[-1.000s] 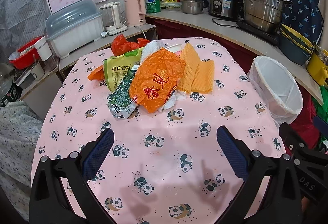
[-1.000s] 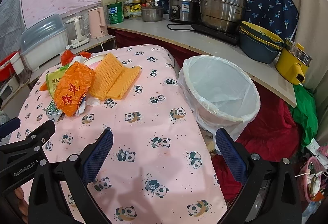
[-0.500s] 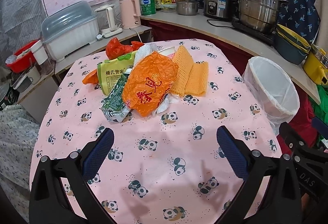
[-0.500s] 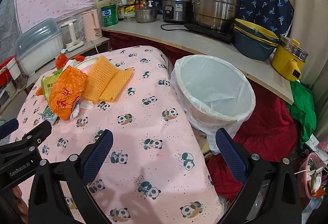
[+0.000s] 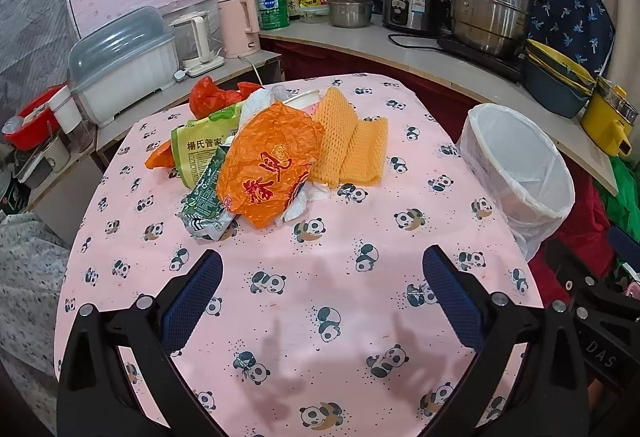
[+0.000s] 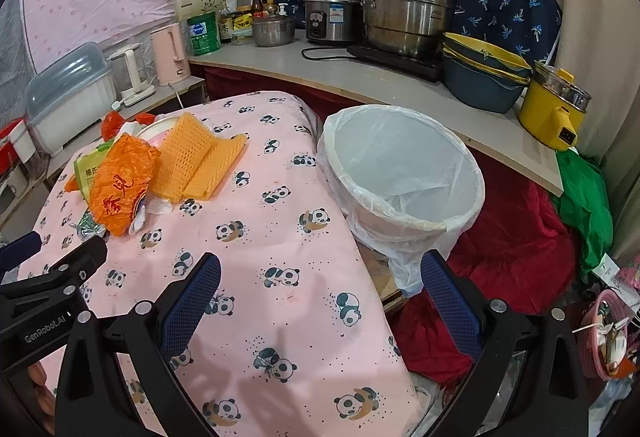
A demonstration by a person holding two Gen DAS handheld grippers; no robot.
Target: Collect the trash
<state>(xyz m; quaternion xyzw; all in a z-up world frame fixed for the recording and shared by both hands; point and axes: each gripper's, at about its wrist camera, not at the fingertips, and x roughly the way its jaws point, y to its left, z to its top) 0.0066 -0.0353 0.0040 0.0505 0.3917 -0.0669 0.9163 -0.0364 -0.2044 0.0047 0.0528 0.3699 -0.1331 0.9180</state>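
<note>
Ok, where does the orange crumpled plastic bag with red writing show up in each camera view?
Left wrist view: the orange plastic bag lies just left of centre, on top of the trash pile.
Right wrist view: the same bag sits far left, mid-height.
Shared landmark: the orange foam netting lies right beside the bag in both views, between it and the white-lined trash bin.

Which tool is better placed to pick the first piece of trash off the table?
Left, probably. The left tool faces the trash pile head-on, jaws open; the right tool points nearer the bin.
</note>
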